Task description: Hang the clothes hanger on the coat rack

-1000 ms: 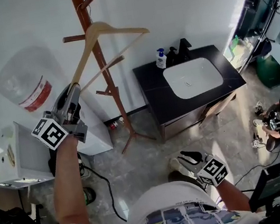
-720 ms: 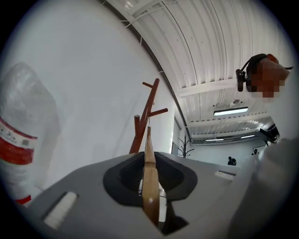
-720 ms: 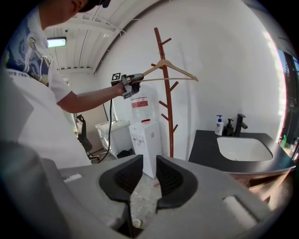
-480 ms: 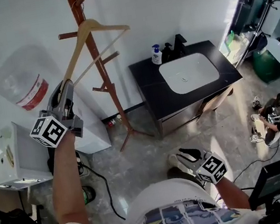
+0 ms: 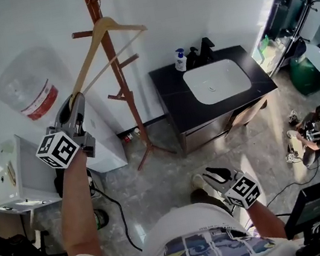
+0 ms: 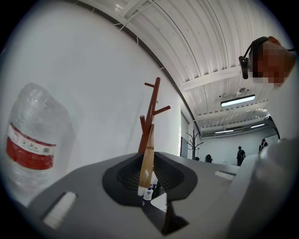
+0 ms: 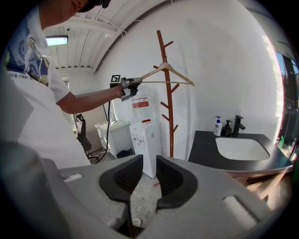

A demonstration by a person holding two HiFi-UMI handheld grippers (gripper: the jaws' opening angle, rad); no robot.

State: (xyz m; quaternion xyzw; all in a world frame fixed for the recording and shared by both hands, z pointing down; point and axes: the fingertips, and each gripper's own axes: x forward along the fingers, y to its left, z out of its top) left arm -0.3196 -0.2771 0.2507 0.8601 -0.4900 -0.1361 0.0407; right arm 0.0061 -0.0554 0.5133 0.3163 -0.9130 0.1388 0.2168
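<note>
The left tool (image 5: 75, 104) is clamped on one end of the wooden hanger (image 5: 91, 55). It holds the hanger high, with the neck against the trunk of the coat rack (image 5: 122, 82), among its upper pegs. The right tool (image 5: 210, 175) hangs low by the person's waist, jaws apart with nothing between them.

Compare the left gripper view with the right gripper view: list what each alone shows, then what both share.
Left gripper view only: ceiling lights, distant people and a second rack far off.
Right gripper view only: the right gripper with its jaws apart and empty, the person's outstretched arm, and the white dispenser cabinet.
Both: the left gripper shut on the hanger, the coat rack, and the water bottle.
</note>
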